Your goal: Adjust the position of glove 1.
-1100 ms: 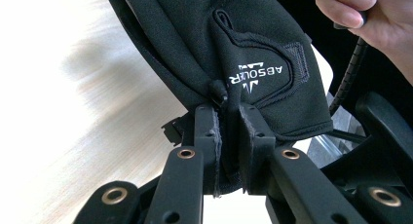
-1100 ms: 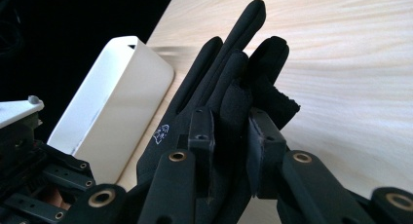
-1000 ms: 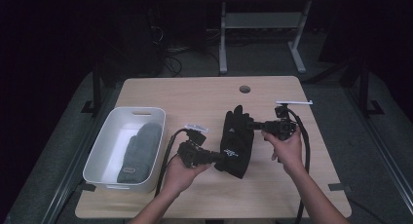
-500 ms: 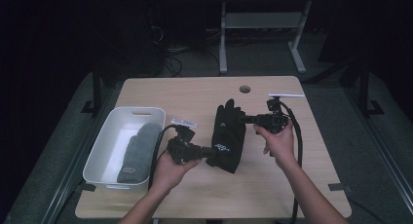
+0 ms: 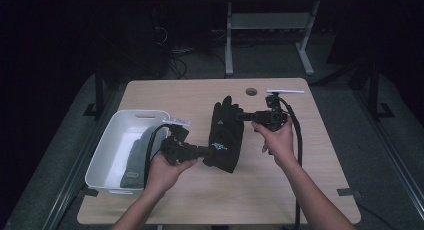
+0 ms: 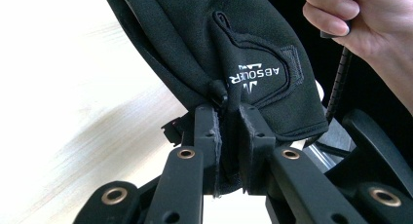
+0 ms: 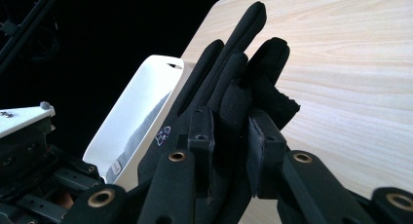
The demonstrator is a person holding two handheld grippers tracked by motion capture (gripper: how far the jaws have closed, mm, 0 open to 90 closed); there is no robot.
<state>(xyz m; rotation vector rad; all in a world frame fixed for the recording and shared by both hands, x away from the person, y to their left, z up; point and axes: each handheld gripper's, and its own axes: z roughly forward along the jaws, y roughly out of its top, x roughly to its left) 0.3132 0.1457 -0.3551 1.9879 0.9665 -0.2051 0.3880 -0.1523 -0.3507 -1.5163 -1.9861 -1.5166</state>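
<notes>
At centre frame, both tongs, left (image 5: 204, 151) and right (image 5: 243, 117), clench the black glove (image 5: 226, 137); thin fabric grips risk slipping short of the white bin (image 5: 107, 149).

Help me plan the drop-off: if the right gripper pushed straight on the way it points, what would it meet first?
The right gripper is already shut on the black glove. Beyond that, its line likely runs toward the white bin, though depth is unclear.

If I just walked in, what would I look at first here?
Probably the black glove in the middle of the table, stretched between two tools: the left tool pinches its cuff end, the right tool its fingers. Next, the white bin at the table's left, holding a grey glove.
</notes>
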